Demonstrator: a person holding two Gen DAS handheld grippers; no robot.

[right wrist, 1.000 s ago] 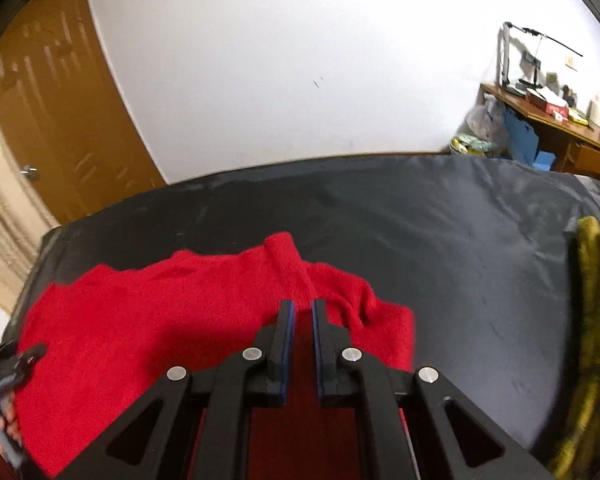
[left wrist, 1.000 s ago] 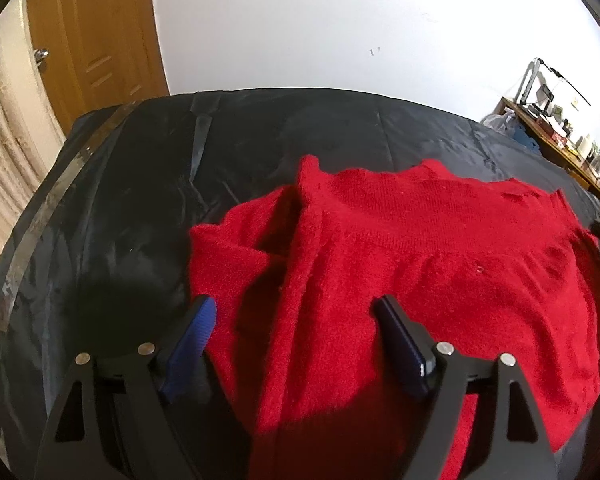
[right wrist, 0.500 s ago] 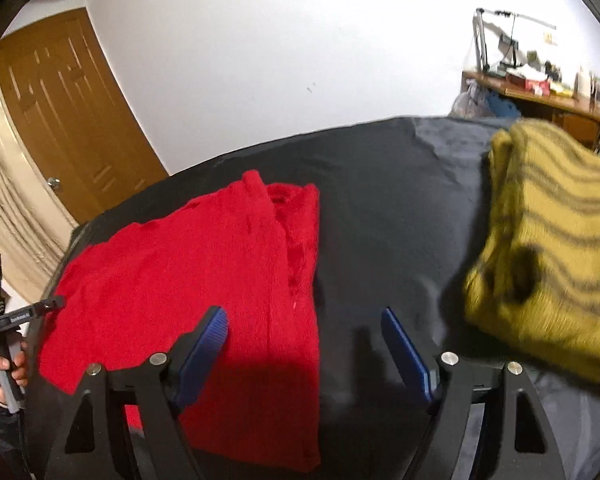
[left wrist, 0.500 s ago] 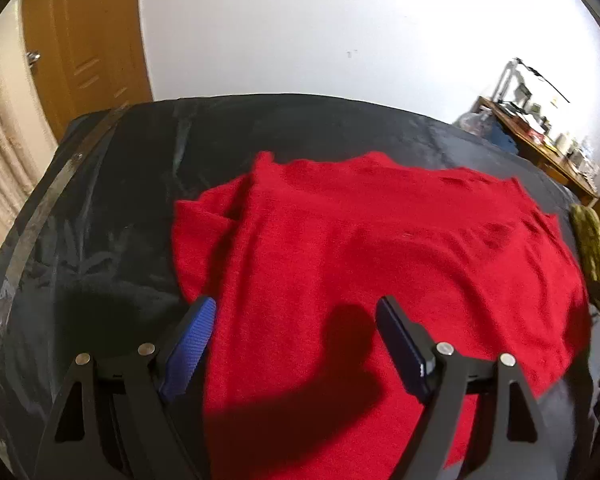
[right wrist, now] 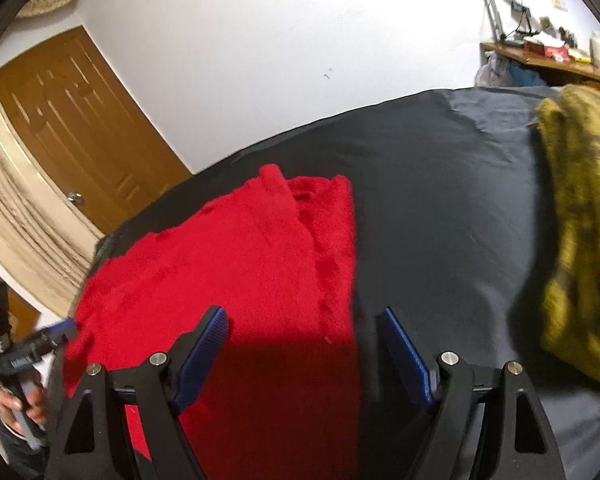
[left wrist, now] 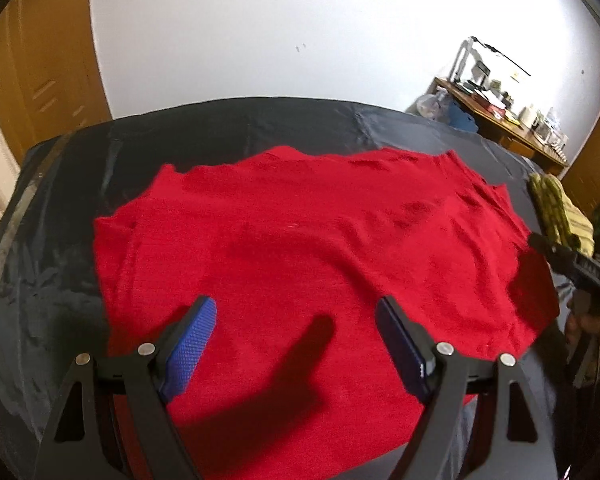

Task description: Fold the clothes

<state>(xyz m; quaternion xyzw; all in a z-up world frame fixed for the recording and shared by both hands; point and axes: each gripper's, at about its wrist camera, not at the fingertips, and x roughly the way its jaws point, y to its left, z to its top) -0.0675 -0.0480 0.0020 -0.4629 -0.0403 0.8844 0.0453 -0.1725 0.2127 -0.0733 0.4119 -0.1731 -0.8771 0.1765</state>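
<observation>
Both claws stand with jaws spread and empty: my left claw [left wrist: 296, 320] hovers over the near part of the red sweater [left wrist: 308, 248], my right claw [right wrist: 302, 328] over its right folded edge; the sweater lies flat on the black-covered bench [right wrist: 440, 208], sides seemingly turned in; I judge the final halving still to do; a yellow striped garment [right wrist: 576, 220] waits well apart to the right, apparently unfolded.

Sweater [left wrist: 320, 248]: solid bright red knit.
Table cover [right wrist: 440, 208]: glossy black.
Second garment [right wrist: 580, 220]: mustard yellow with dark stripes.
Left gripper [left wrist: 296, 320] pads [left wrist: 190, 344]: blue on black arms.
Right gripper [right wrist: 302, 328] pads [right wrist: 406, 356]: blue.
Door [right wrist: 80, 128]: brown wood.
Wall [left wrist: 280, 28]: white.
</observation>
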